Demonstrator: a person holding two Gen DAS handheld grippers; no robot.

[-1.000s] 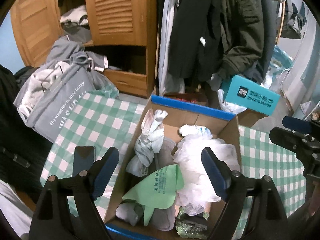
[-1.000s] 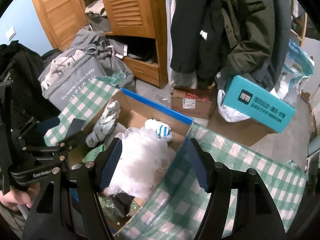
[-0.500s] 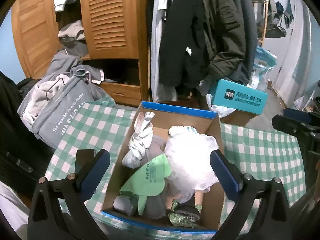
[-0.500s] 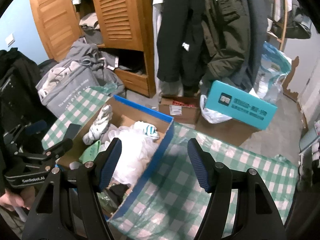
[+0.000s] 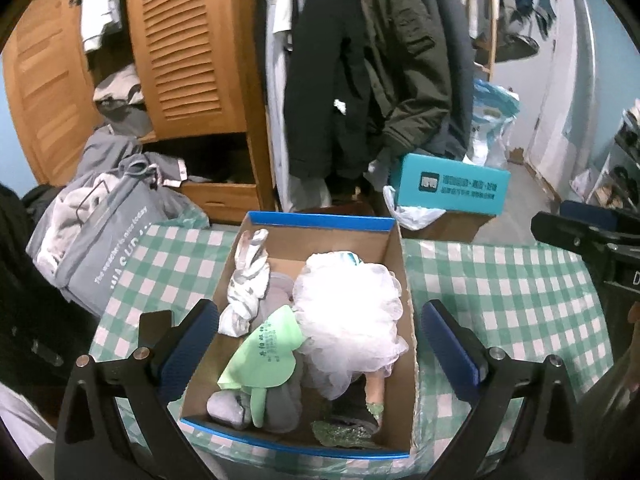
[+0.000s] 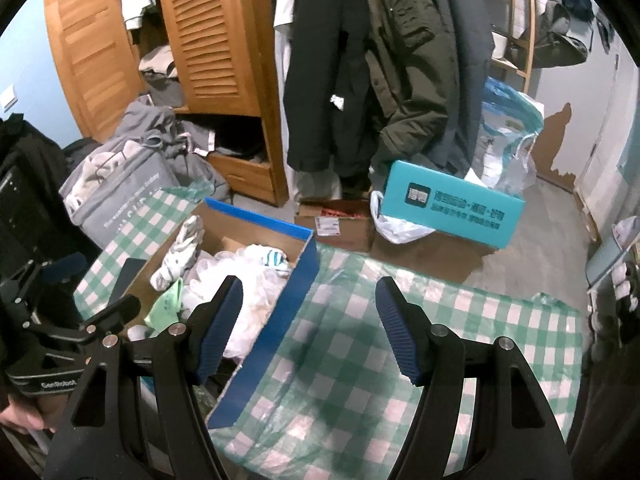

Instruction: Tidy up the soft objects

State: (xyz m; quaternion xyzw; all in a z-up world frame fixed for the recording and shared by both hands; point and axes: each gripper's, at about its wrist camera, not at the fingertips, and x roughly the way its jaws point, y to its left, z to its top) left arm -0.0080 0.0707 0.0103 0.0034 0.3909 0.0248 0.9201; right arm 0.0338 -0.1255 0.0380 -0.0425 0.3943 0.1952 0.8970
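the blue-rimmed cardboard box sits on the checked tabletop, packed with a white mesh bath pouf, a green cloth and a knotted grey-white sock. left gripper and right gripper both hover with fingers spread wide (nothing held).

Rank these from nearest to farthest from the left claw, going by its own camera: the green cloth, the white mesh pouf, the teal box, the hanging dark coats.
1. green cloth, in the cardboard box, between the left claw fingers.
2. white mesh pouf, just right of it; nearly a tie.
3. teal box, beyond the table, right.
4. hanging dark coats, farthest back.
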